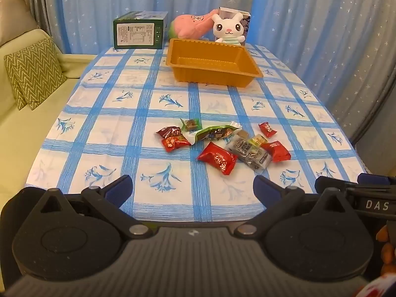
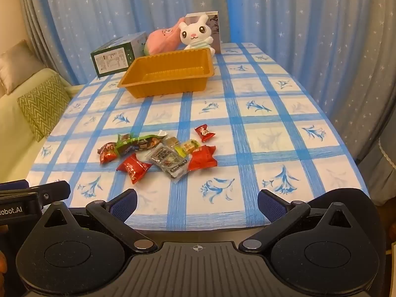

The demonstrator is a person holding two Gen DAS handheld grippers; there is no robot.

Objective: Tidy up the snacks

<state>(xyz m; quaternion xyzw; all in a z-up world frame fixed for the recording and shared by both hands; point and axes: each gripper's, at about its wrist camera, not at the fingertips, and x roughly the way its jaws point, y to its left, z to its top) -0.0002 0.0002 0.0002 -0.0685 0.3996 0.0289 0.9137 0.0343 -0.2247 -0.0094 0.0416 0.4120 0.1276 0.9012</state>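
Observation:
Several wrapped snacks lie in a loose heap on the blue checked tablecloth: a red packet (image 1: pixel 217 161) (image 2: pixel 133 167), a long green packet (image 1: pixel 214 133) (image 2: pixel 138 143), a clear grey packet (image 1: pixel 250 154) (image 2: pixel 168 161) and small red candies (image 1: pixel 267 129) (image 2: pixel 204 132). Farther back stands an orange plastic tray (image 1: pixel 247 60) (image 2: pixel 138 73) with nothing in it. My left gripper (image 1: pixel 192 190) hangs open over the near table edge, short of the heap. Beside it my right gripper (image 2: pixel 197 204) is open too, nothing between its fingers.
At the table's far end stand a green box (image 1: pixel 138 31) (image 2: pixel 112 58), a pink plush (image 1: pixel 190 26) (image 2: pixel 160 39) and a white rabbit plush (image 1: pixel 229 28) (image 2: pixel 195 34). A sofa with a zigzag cushion (image 1: pixel 34 71) (image 2: pixel 43 105) is on the left. Blue starred curtains hang behind.

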